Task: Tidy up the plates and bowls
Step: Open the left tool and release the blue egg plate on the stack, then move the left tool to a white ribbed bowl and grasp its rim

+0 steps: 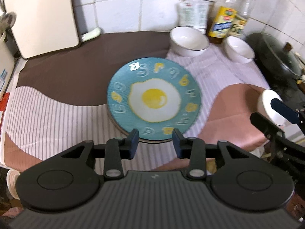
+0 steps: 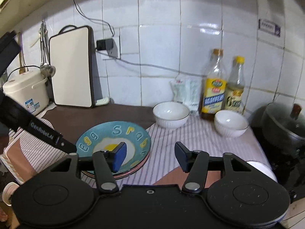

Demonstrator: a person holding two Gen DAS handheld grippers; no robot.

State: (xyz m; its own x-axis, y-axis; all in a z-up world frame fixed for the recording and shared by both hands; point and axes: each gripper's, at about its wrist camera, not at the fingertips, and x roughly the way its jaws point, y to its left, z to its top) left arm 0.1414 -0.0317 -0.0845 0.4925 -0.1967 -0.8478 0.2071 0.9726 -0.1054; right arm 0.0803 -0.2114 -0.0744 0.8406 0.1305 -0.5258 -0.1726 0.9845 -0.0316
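A blue plate with a fried-egg picture tops a small stack of plates on the striped cloth. My left gripper hovers open over the stack's near rim, with nothing between its pads. In the right wrist view the same plate lies left of my right gripper, which is open and empty above the cloth. Two white bowls stand apart at the back. A third white bowl sits at the right edge, partly hidden behind the right gripper's fingers.
A white cutting board leans on the tiled wall beside a rice cooker. Two oil bottles and a plastic bag stand behind the bowls. A dark lidded pot sits at the right. The striped cloth covers the counter.
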